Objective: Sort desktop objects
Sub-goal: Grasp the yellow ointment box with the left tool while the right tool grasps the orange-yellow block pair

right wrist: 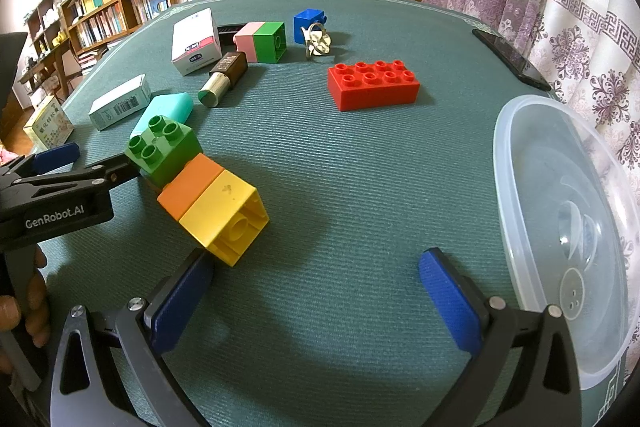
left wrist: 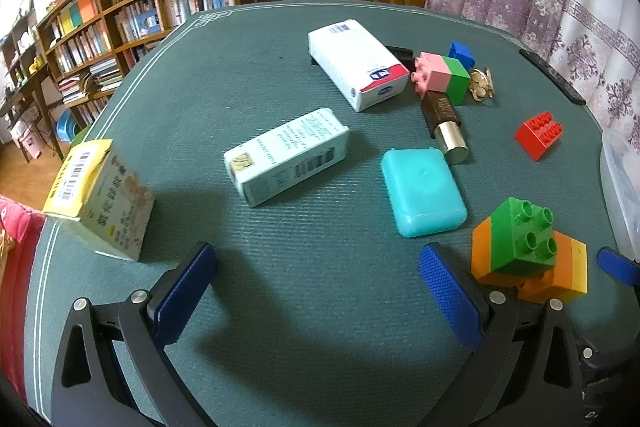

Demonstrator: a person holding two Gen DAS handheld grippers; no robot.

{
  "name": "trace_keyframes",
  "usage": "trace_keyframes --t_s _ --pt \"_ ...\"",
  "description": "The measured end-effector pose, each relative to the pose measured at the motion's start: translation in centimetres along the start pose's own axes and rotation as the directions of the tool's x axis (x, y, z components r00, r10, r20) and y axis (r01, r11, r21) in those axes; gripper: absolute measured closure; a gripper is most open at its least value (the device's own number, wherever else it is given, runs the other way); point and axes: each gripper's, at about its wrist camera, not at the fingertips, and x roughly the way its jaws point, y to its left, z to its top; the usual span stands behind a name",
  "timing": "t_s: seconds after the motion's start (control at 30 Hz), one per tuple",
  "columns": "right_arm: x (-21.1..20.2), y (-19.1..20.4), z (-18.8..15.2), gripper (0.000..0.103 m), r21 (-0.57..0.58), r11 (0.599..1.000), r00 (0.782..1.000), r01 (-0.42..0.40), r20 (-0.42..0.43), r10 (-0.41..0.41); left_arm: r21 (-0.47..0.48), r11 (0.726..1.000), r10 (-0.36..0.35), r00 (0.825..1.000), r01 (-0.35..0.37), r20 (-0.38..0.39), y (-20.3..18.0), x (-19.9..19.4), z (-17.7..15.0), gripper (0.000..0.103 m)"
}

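Both grippers, left (left wrist: 316,291) and right (right wrist: 316,295), jaws spread; right may nudge the block stack (right wrist: 200,187) lower left, toppling it.

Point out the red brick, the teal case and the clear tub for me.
red brick (right wrist: 374,85), right wrist view, on its studded top face
teal case (left wrist: 423,191), left wrist view, middle of its lid
clear tub (right wrist: 520,147), right wrist view, on its near-left rim

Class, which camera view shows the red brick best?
The right wrist view: the red brick lies fully visible, all eight studs countable. The left wrist view shows it small near the right edge, seen end-on.
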Motion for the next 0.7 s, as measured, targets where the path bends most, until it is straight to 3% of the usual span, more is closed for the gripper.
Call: trace_keyframes --t_s 0.17,0.43,0.7 --pt "-0.3 0.0 0.1 0.000 -0.008 0.999 0.999 -0.045 -0.008 0.045 -0.036 0.999 0.020 1.000 -0.020 -0.005 1.2 -0.5 0.0 0.000" --pt "-0.6 1.0 0.7 0.000 0.001 0.981 0.980 -0.195 -0.029 0.195 -0.119 0.988 0.100 0.995 -0.098 0.009 5.7 -1.9 -0.2 0.000" --pt "0.1 1.9 1.4 0.000 -0.020 0.974 0.974 -0.226 -0.029 0.226 -0.174 0.975 0.146 0.989 -0.138 0.029 9.9 -2.4 0.9 0.000"
